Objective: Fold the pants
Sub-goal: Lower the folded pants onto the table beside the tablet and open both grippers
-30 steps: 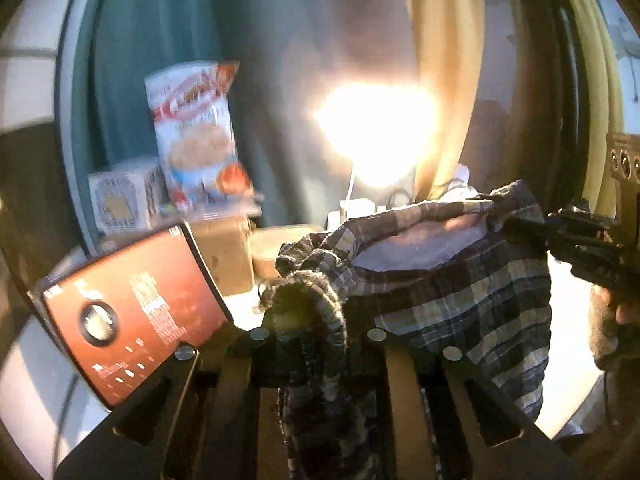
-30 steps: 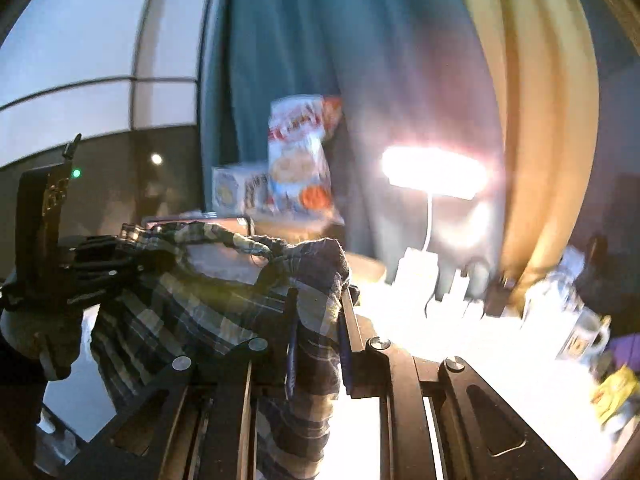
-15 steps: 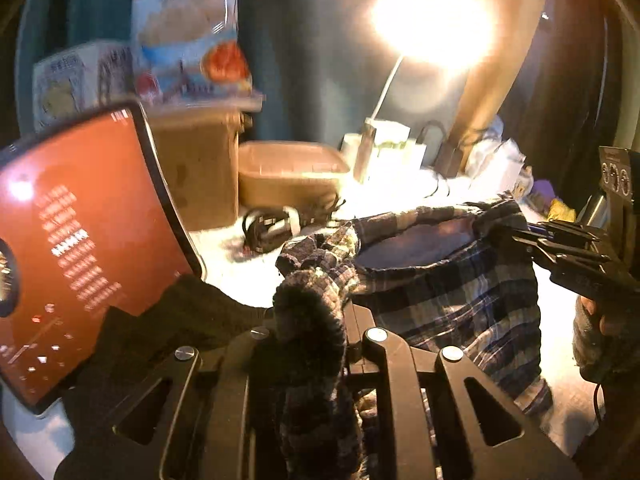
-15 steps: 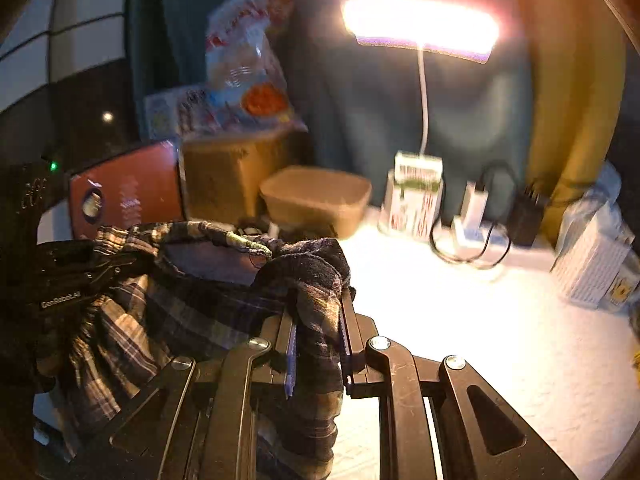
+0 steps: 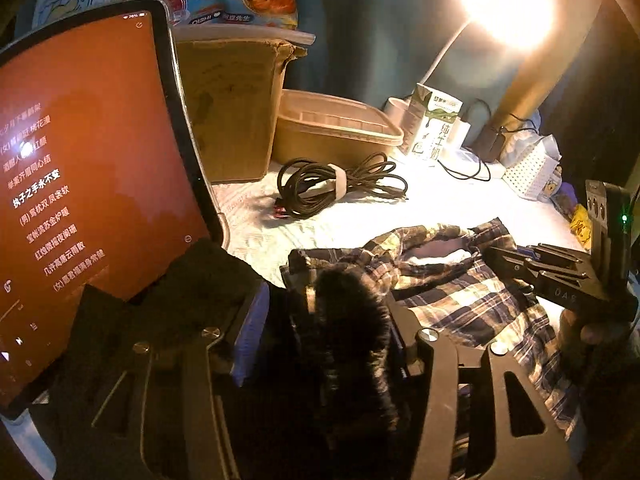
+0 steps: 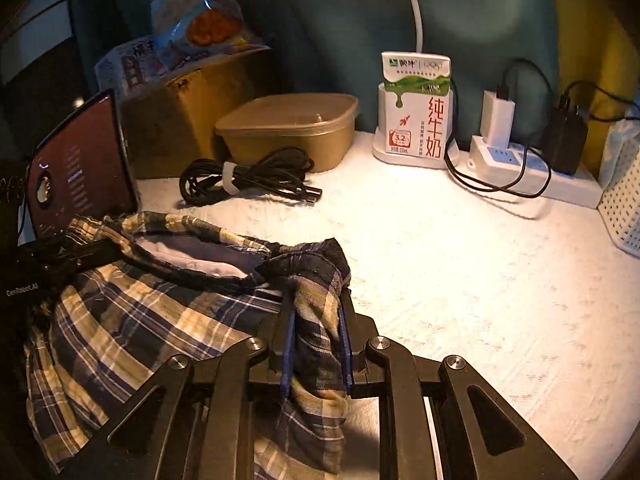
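The plaid pants (image 6: 132, 312) hang between my two grippers just above the white table, waistband open at the top. My right gripper (image 6: 316, 300) is shut on the right end of the waistband. My left gripper (image 5: 340, 304) is shut on the other end of the waistband, where the cloth bunches dark between the fingers. In the left wrist view the pants (image 5: 460, 292) spread to the right toward the right gripper (image 5: 504, 258). In the right wrist view the left gripper (image 6: 108, 248) shows at the left edge.
An upright tablet with an orange screen (image 5: 80, 184) stands close on the left. Behind lie a coiled black cable (image 6: 244, 180), a brown plastic container (image 6: 288, 132), a cardboard box (image 5: 232, 108), a milk carton (image 6: 416, 108), a power strip (image 6: 528, 164) and a lit lamp (image 5: 504, 4).
Both grippers came down with the pants from high in the air to just above the table. The views tilted downward. The grip on the waistband is unchanged.
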`<state>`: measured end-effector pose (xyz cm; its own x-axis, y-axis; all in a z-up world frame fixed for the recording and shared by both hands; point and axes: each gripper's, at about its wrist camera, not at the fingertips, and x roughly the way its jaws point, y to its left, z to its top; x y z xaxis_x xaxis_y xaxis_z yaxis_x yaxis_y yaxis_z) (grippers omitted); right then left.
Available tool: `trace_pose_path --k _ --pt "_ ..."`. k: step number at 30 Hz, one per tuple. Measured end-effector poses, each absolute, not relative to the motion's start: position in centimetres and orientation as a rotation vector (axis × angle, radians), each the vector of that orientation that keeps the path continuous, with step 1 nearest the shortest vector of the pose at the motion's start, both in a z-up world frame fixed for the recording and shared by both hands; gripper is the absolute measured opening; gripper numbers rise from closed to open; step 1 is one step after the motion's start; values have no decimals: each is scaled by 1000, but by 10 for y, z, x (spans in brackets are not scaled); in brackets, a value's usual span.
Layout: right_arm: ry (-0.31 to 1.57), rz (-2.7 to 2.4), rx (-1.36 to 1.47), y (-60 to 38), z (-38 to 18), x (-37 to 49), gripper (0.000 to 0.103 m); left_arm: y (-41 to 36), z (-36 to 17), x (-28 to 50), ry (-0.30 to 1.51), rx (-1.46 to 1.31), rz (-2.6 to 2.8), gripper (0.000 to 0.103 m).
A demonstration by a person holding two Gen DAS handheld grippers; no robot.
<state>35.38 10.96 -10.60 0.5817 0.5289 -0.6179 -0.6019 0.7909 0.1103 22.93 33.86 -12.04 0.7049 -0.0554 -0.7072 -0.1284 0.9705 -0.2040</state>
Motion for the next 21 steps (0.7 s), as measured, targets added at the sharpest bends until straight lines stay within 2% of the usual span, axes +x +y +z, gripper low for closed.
trace_pose_path --k 1,5,9,12,13,14,16,21 --pt "689 664 -115 111 -108 356 17 338 -120 229 790 -239 44 55" --pt "693 634 -126 110 -111 359 30 336 -112 224 779 -222 59 55" --pt "694 616 -138 107 -110 358 31 336 -102 217 776 -199 81 56" --pt "684 579 -157 104 -107 355 50 336 -96 211 772 -187 105 58" --pt "680 564 -159 102 -106 354 60 337 -94 208 767 -191 116 62" --pt "676 553 -154 99 -105 353 62 338 -92 205 761 -194 126 65" --pt "672 541 -142 91 -101 349 62 338 -87 199 740 -193 140 70" --pt "651 523 -153 78 -95 330 62 327 -75 188 708 -154 159 71"
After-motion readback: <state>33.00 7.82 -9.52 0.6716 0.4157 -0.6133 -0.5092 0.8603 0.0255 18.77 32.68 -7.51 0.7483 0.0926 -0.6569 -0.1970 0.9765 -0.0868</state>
